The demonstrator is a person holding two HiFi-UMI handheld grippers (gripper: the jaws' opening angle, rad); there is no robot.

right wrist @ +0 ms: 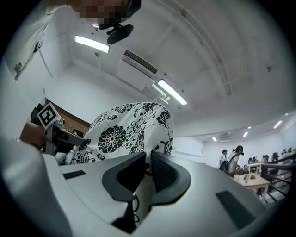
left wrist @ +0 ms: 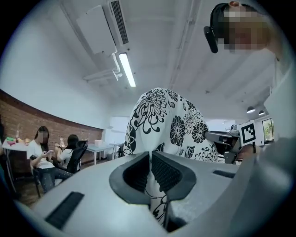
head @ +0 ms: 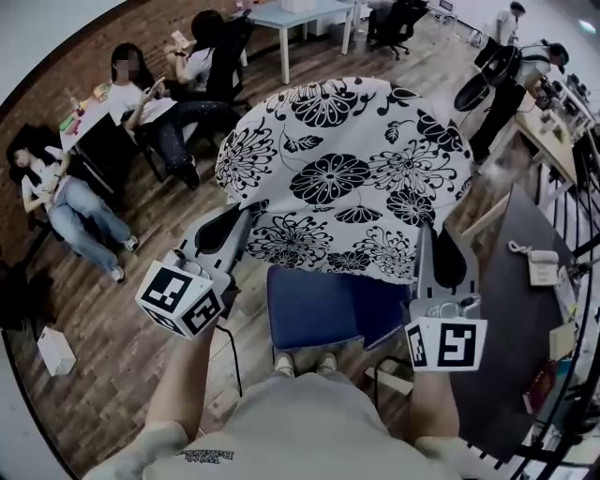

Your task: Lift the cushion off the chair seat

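Observation:
The cushion (head: pixel 347 169), white with black flowers, hangs in the air above the blue chair seat (head: pixel 319 305). My left gripper (head: pixel 246 220) is shut on its lower left edge and my right gripper (head: pixel 427 239) is shut on its lower right edge. In the left gripper view the fabric of the cushion (left wrist: pixel 171 120) runs down between the closed pads of the left gripper (left wrist: pixel 150 159). The right gripper view shows the same: the cushion (right wrist: pixel 125 129) is pinched in the right gripper (right wrist: pixel 149 162). The seat's far part is hidden behind the cushion.
Several people sit at a table (head: pixel 89 108) at the left, and a white table (head: pixel 300 19) stands at the back. A dark desk (head: pixel 516 281) with a phone is close on the right. A white box (head: pixel 56 349) lies on the wooden floor.

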